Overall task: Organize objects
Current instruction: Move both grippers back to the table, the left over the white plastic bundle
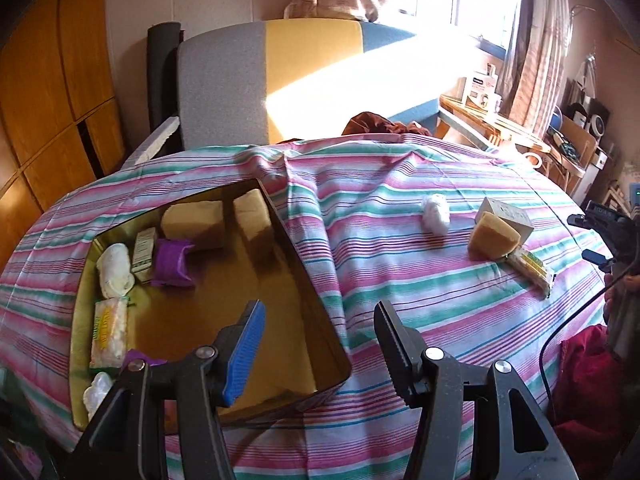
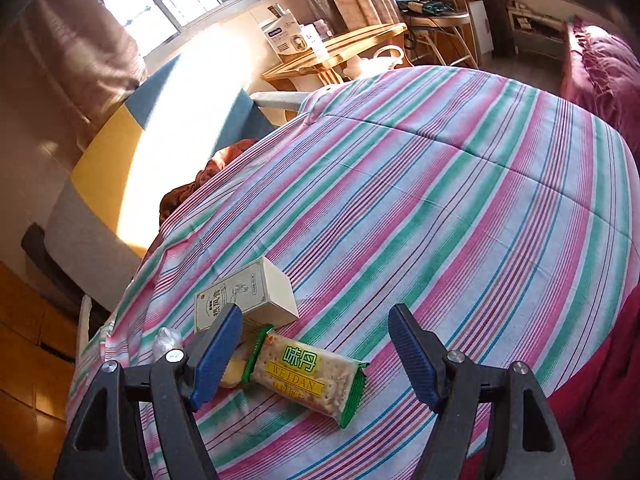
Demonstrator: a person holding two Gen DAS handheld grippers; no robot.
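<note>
Left wrist view: the left gripper, jaws apart and empty, hangs over the near corner of the open box on the table; right wrist view: the right gripper, jaws apart, straddles the cracker packet without contact.

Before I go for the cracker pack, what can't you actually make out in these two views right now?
- Right wrist view: sponge and white wad mostly hidden behind the right gripper's near finger.
- Left wrist view: the tin's near corner, with a purple item and white wad, covered by the left gripper.
- Left wrist view: cracker pack print too small to read.
</note>
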